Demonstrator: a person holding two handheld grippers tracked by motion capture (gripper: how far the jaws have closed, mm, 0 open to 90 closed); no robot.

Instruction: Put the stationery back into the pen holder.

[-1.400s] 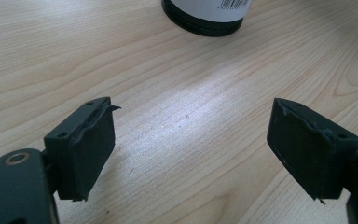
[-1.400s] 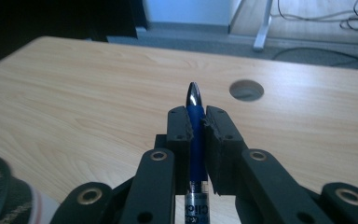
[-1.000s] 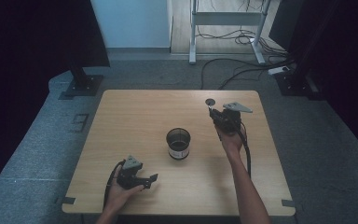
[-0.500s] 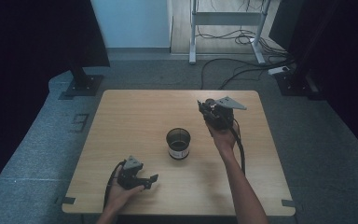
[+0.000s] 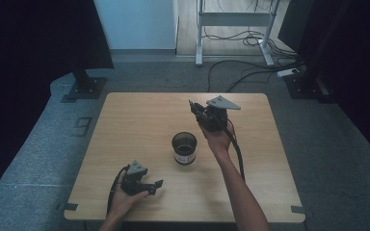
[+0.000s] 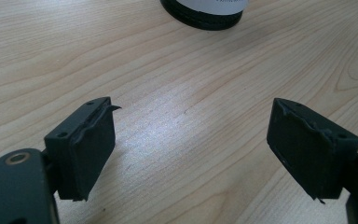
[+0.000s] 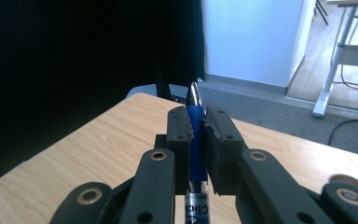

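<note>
The pen (image 7: pixel 195 126) is clamped between the two jaws of the right gripper (image 7: pixel 196 122); its blue grip sits in the pads, the silver tip sticks out beyond them, and the white barrel with printed letters runs back under the gripper body. In the high view the right gripper (image 5: pixel 195 109) is lifted above the table (image 5: pixel 125 120), over the part near the far edge and a little right of the middle. Compared with one second ago it has travelled from the far right corner toward the middle of the far edge, and it has turned, so that the pen now points to the left and away from the person. I judge that the pen is being carried toward the black cup (image 5: pixel 184 147), which stands open and upright near the centre of the table, and that putting it inside is the step in hand; the pen is not yet above the cup mouth, because the gripper is beyond the cup on its far right side. The right forearm reaches in from the near edge, stretched forward, with the hand under the gripper and the grey plate on top. The left gripper (image 5: pixel 147 186) has stayed in its place near the near edge, left of the middle, low at the table, in the left hand (image 5: pixel 123 198). Its jaws stand wide apart and hold nothing; in the left gripper view bare wood lies between them, and the base of the cup (image 6: pixel 202 11) is ahead.
</note>
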